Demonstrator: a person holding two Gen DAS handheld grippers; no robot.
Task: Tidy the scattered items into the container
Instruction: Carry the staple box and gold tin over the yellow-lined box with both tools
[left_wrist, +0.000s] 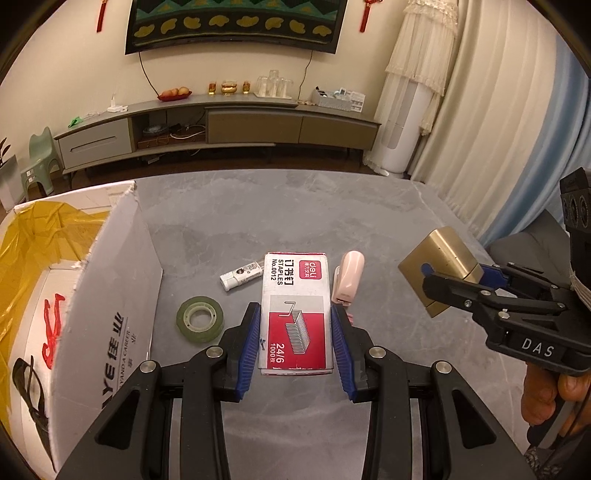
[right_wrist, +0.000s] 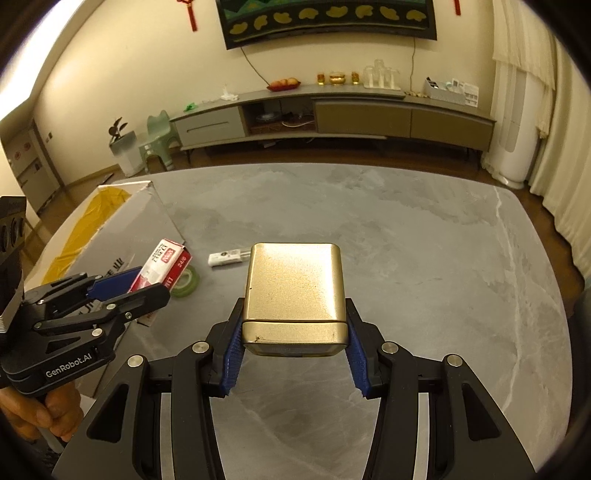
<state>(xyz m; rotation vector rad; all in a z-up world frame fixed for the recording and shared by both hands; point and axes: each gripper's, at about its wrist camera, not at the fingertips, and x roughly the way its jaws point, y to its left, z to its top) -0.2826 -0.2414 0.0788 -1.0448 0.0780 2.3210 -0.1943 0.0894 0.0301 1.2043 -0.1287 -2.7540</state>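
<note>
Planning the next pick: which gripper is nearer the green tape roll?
Left. The left gripper, shut on the staples box, sits just beside the green tape roll. The right gripper holds the gold tin well off to the right, raised.

The staple box (left_wrist: 294, 312) is held between the fingers of the left gripper (left_wrist: 295, 332), in the middle of the left wrist view. The tape roll (left_wrist: 200, 319) is seen to its left on the table (left_wrist: 332, 214), and the stapler (left_wrist: 347, 277) just to its right. The big box (left_wrist: 110, 295) is placed at the left edge. The tin (left_wrist: 439, 267) is held up at the right by the right gripper (left_wrist: 443, 280).
</note>
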